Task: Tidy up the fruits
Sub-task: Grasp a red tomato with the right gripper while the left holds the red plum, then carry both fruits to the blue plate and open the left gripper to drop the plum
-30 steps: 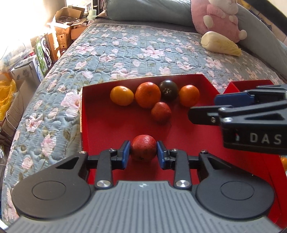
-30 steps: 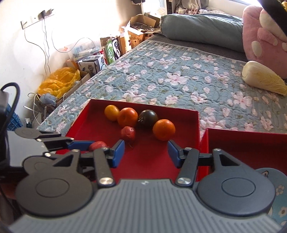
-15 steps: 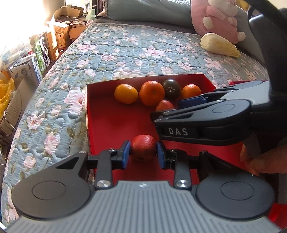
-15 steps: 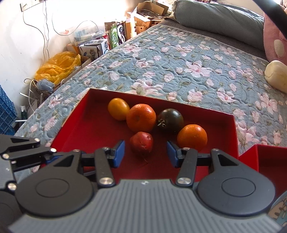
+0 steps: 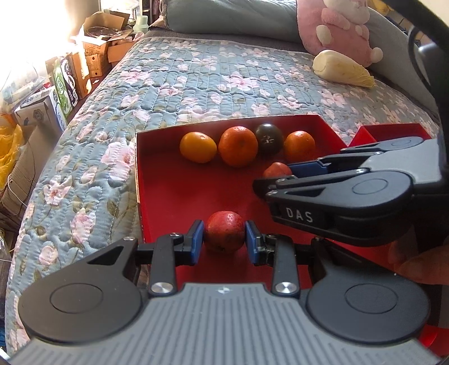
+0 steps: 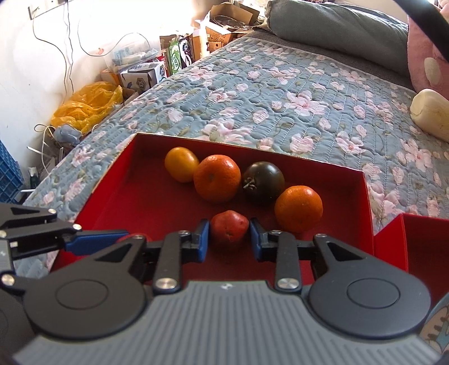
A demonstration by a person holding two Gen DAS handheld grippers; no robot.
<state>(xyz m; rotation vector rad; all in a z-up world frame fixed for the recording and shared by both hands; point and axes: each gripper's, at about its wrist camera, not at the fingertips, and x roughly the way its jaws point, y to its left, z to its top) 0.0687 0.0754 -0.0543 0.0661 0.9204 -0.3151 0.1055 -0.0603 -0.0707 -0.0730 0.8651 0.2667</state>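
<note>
A red box (image 5: 168, 191) lies on the floral bedspread and also shows in the right wrist view (image 6: 134, 196). My left gripper (image 5: 224, 243) is shut on a round red fruit (image 5: 224, 231) near the box's front. My right gripper (image 6: 229, 238) is shut on a smaller red fruit (image 6: 229, 226) in the middle of the box; from the left wrist view it enters from the right (image 5: 280, 179). Along the far wall lie a yellow-orange fruit (image 6: 181, 164), a large orange (image 6: 217, 178), a dark tomato (image 6: 263, 181) and a smaller orange (image 6: 298, 208).
A second red box (image 6: 421, 241) adjoins on the right. A pale cabbage (image 5: 341, 68) and a pink plush toy (image 5: 336, 25) lie at the bed's far right. Cardboard boxes (image 6: 219, 28) and a yellow bag (image 6: 89, 104) crowd the floor on the left.
My right gripper has moved forward into the box and closed around the small red fruit. My left gripper stays shut on its red fruit, barely moved.
</note>
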